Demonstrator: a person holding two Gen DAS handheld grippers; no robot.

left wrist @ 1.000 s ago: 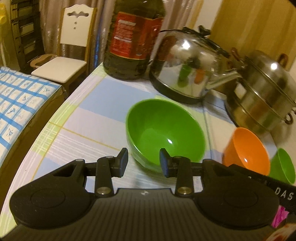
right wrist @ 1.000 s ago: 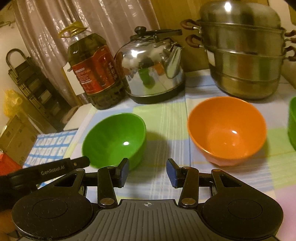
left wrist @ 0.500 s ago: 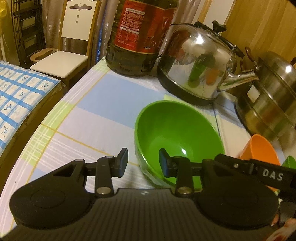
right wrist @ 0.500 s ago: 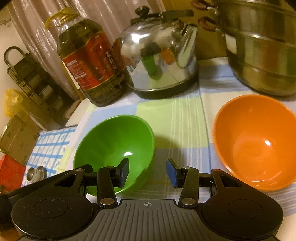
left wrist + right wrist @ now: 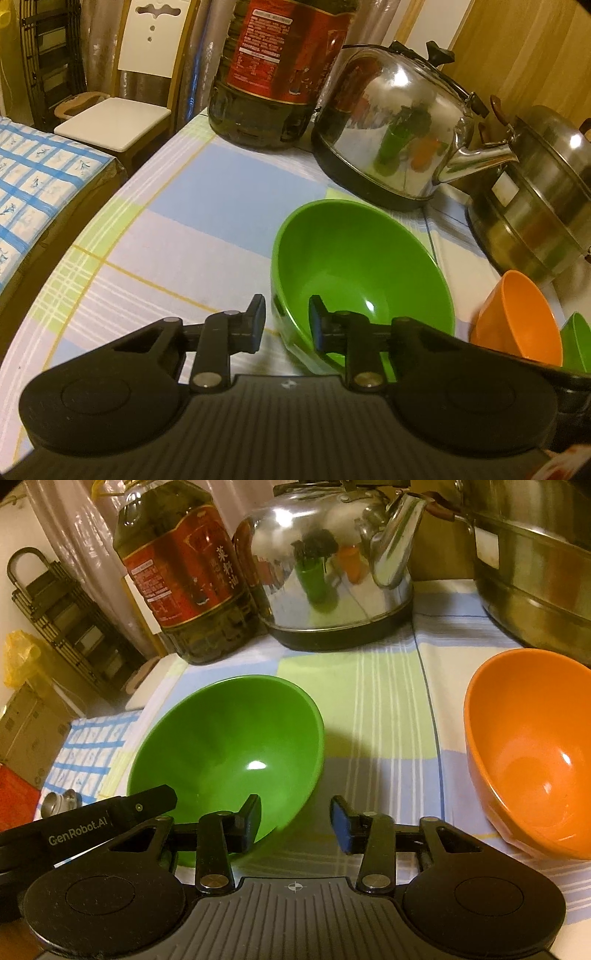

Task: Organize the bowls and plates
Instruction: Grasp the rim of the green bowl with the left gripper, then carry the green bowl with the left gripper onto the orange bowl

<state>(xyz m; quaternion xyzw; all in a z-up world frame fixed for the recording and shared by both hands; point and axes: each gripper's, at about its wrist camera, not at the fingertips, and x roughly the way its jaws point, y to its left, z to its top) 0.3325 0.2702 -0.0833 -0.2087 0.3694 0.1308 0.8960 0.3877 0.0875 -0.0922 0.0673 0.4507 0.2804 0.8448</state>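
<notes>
Three bowls on the checked cloth

A big green bowl [image 5: 360,273] sits upright and empty – an orange bowl [image 5: 517,319] stands apart to its right, a second green bowl [image 5: 578,345] just beyond.

We see a table w/ checked cloth [image 5: 388,716] carrying green bowl [image 5: 229,746], orange bowl [image 5: 532,746], oil bottle [image 5: 184,572], steel kettle [image 5: 332,579], steamer pot [image 5: 546,192], 2nd green bowl [image 5: 578,347].
</notes>
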